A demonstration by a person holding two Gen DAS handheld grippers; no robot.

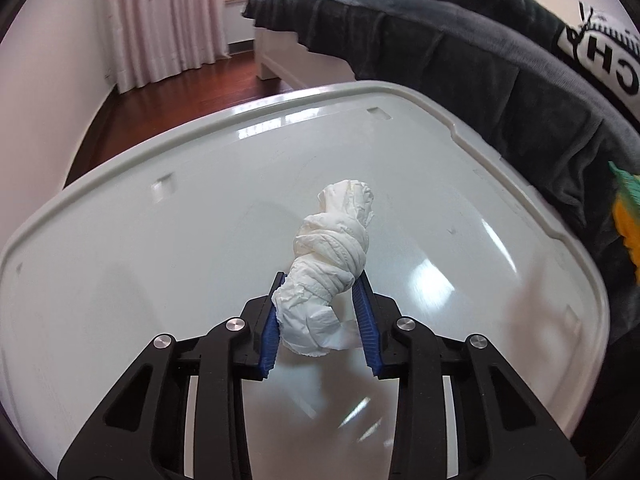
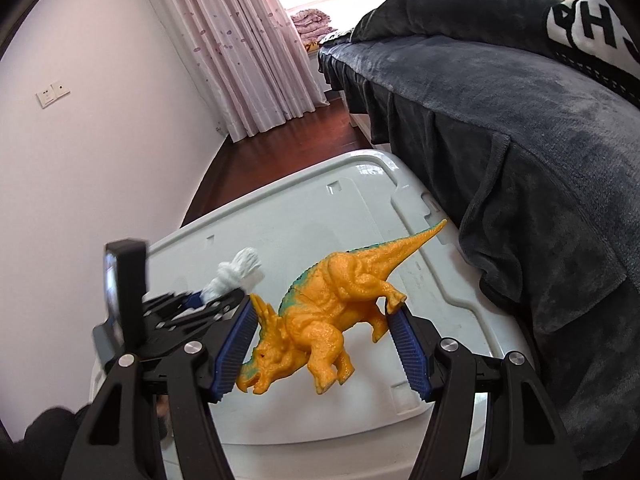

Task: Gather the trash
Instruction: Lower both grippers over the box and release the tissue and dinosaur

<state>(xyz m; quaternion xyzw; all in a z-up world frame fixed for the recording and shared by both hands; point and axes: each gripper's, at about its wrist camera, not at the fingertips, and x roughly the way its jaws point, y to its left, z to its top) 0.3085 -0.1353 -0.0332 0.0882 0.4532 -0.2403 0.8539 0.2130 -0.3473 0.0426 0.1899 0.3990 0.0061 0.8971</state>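
Note:
A twisted wad of white tissue (image 1: 332, 264) sticks up from between the blue pads of my left gripper (image 1: 321, 280), which is shut on its lower end just above the grey-white plastic bin lid (image 1: 160, 240). In the right wrist view the same tissue (image 2: 236, 272) and left gripper (image 2: 208, 300) show at the left. My right gripper (image 2: 322, 306) has an orange and green triceratops toy (image 2: 320, 320) between its pads. One pad presses its frill and the other its hind foot, over the lid (image 2: 340, 208). A bit of the toy (image 1: 628, 216) shows at the right edge of the left wrist view.
A bed draped with a dark grey blanket (image 2: 520, 140) runs along the right side of the lid, close to it. A white wall (image 2: 80, 180) stands on the left. Beyond the lid lie a dark wood floor (image 2: 280, 140) and pink curtains (image 2: 248, 52).

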